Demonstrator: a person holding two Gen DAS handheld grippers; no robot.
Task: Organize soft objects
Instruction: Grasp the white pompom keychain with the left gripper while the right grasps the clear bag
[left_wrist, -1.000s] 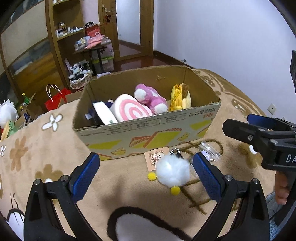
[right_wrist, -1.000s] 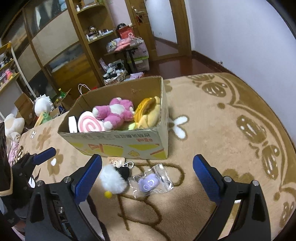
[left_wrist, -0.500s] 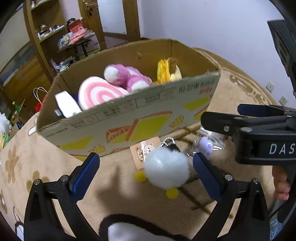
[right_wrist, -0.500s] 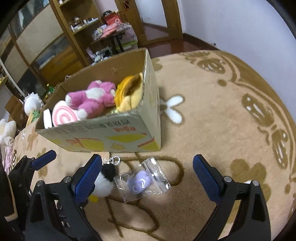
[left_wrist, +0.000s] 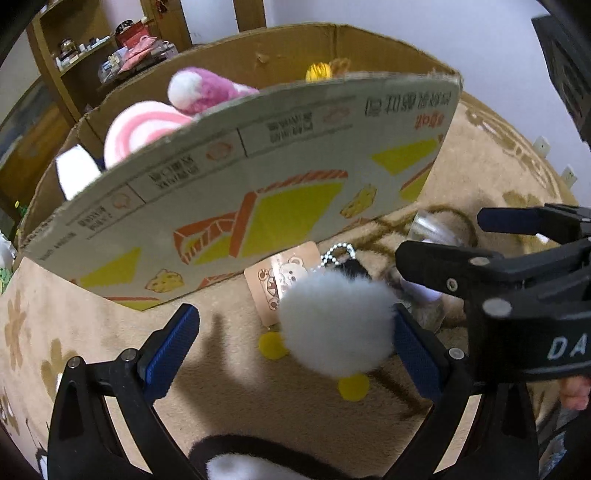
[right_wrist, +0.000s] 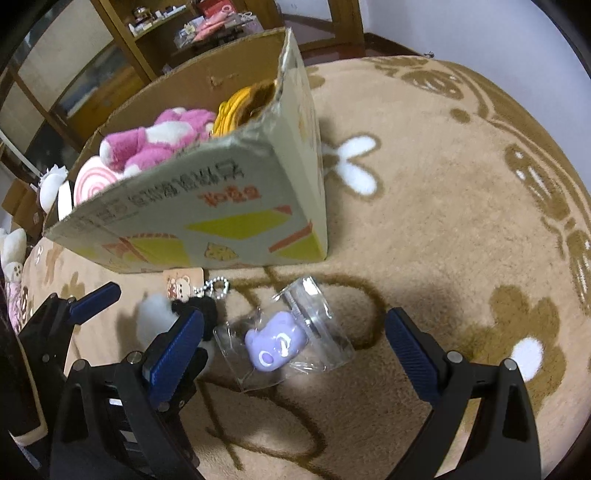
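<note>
White fluff was what filled my left view: the pom-pom keychain (left_wrist: 334, 326) lay on the beige carpet (left_wrist: 229, 398), just in front of the cardboard box (left_wrist: 258, 192), with its paper tag (left_wrist: 284, 280) and bead chain (left_wrist: 338, 253) trailing toward the box wall. It sat between the fingers of my left gripper (left_wrist: 293, 349), off toward the right-hand one, whose blue pad looked to be touching or nearly touching the fur; the other finger (left_wrist: 171, 350) stood well clear. So that gripper was spread wide and held nothing yet. I judged I had brought it low and close so the two pads could squeeze the soft ball from the sides.

Just beside the keychain lay the purple squishy toy (right_wrist: 275, 345) in its clear plastic bag (right_wrist: 314, 332). My right gripper (right_wrist: 293, 356) was likewise wide apart and empty, with the bag lying between its fingers, nearer the left one.

The box already held a pink plush (right_wrist: 159, 142), a pink-and-white swirl cushion (left_wrist: 144, 129) and a yellow plush (right_wrist: 236, 109), so I took it for the place where both loose things belonged. The two grippers were crowded close together, which I thought risked a bump.
</note>
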